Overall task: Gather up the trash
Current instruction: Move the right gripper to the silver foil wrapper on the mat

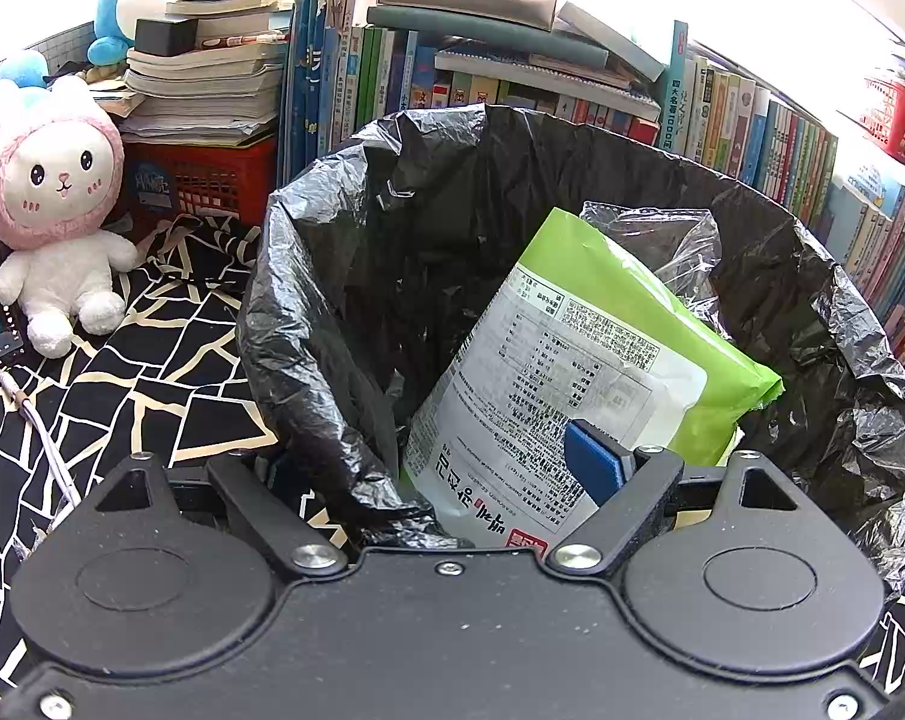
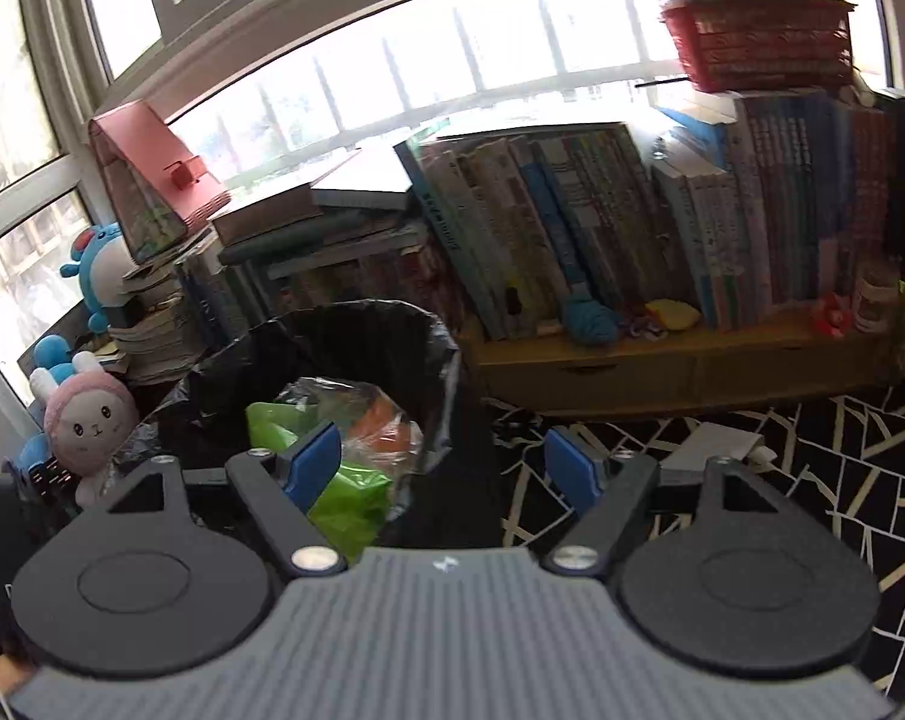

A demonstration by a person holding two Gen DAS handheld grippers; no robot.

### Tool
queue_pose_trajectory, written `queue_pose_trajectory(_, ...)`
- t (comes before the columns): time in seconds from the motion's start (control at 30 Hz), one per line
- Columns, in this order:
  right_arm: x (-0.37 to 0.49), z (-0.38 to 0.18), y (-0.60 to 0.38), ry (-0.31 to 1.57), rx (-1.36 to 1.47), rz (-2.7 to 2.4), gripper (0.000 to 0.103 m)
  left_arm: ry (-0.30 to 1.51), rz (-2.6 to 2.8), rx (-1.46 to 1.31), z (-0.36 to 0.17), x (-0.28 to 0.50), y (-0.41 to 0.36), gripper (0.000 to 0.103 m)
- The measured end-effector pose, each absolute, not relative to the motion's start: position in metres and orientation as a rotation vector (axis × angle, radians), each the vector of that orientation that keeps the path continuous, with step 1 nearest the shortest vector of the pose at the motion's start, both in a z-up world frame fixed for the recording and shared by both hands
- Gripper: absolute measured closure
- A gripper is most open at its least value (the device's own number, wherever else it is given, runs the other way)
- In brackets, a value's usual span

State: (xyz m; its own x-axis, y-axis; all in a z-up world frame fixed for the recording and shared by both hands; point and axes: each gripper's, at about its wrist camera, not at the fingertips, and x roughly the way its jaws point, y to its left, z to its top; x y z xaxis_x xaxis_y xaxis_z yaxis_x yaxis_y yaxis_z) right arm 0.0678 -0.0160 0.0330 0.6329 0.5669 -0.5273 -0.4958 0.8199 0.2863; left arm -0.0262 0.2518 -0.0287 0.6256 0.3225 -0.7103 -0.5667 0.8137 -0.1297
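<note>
The right gripper [image 2: 443, 468] has its fingers [image 2: 314, 462] spread wide with nothing between them, low in the frame. The bin [image 2: 356, 324], lined in black, sits behind its left finger. The left gripper [image 1: 452, 468] is also spread wide, straddling the bin's near rim [image 1: 332, 456]; its right finger [image 1: 596, 456] lies against a green packet [image 1: 578, 354] inside. A plush rabbit [image 1: 53, 210] sits at left.
</note>
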Motion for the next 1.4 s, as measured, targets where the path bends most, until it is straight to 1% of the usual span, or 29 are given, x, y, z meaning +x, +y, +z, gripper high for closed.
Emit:
queue_pose_trajectory(0.37,0.094,-0.011,-0.082,0.678,0.166,0.408,0.015,0.733,0.546,-0.331,-0.027,-0.023,0.248,0.018)
queue_pose_trajectory(0.67,0.12,-0.07,-0.109,0.735,0.182,0.222,0.014,0.746,0.537,-0.31,-0.027,-0.022,0.248,0.018)
queue_pose_trajectory(1.03,0.158,-0.126,-0.108,0.793,0.083,0.133,0.012,0.751,0.54,-0.299,-0.027,-0.021,0.247,0.018)
queue_pose_trajectory(1.4,0.19,-0.169,-0.07,0.866,-0.04,0.182,0.011,0.751,0.541,-0.29,-0.027,-0.02,0.246,0.018)
